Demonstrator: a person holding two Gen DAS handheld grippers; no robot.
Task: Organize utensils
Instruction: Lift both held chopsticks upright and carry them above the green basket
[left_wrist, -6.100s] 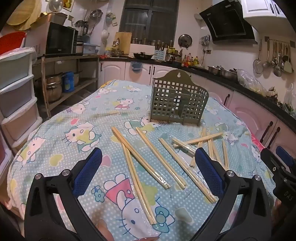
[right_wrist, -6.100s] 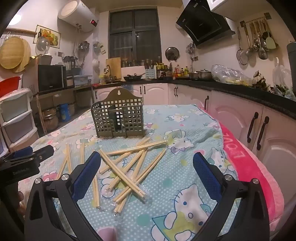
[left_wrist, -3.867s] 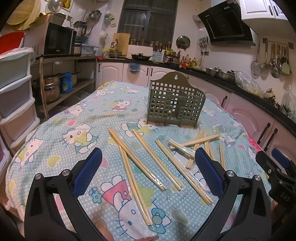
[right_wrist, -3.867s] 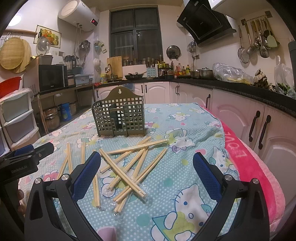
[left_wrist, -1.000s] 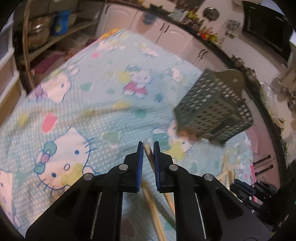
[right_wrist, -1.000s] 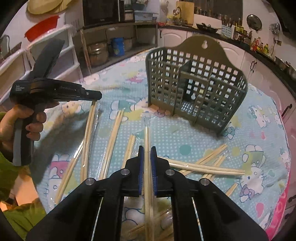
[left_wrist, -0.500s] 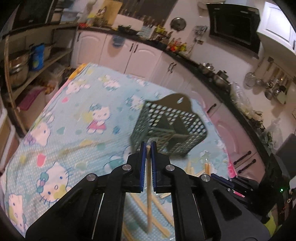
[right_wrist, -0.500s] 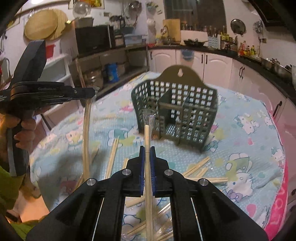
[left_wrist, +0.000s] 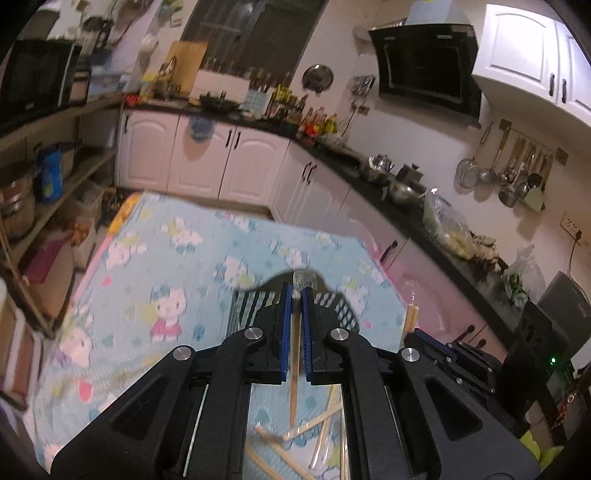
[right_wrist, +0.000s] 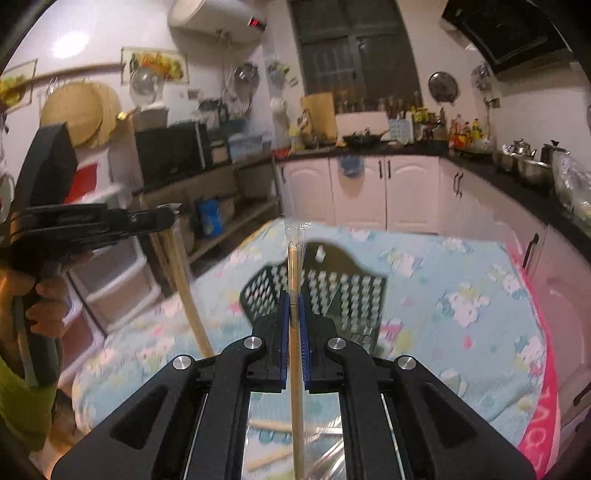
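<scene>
My left gripper (left_wrist: 294, 301) is shut on a wrapped pair of wooden chopsticks (left_wrist: 293, 369) that hangs down above the table. My right gripper (right_wrist: 294, 308) is shut on another wrapped pair (right_wrist: 293, 264), which stands upright with the wrapper tip on top. A green lattice utensil basket (right_wrist: 347, 291) stands on the table beyond both grippers, partly hidden behind the left fingers in the left wrist view (left_wrist: 341, 306). Several loose chopsticks (left_wrist: 299, 435) lie below. The right wrist view shows the left gripper (right_wrist: 171, 218) at left, held by a hand (right_wrist: 40, 306).
The table wears a light blue cartoon-cat cloth (right_wrist: 443, 295) with a pink border (right_wrist: 543, 406) on the right. White plastic drawers (right_wrist: 122, 280) and a shelf rack stand left of the table. White cabinets (left_wrist: 229, 162) and a dark counter run behind and to the right.
Both grippers have risen from the table, each carrying its chopstick pair. The basket now sits lower in both views, and the pairs hang more upright.
</scene>
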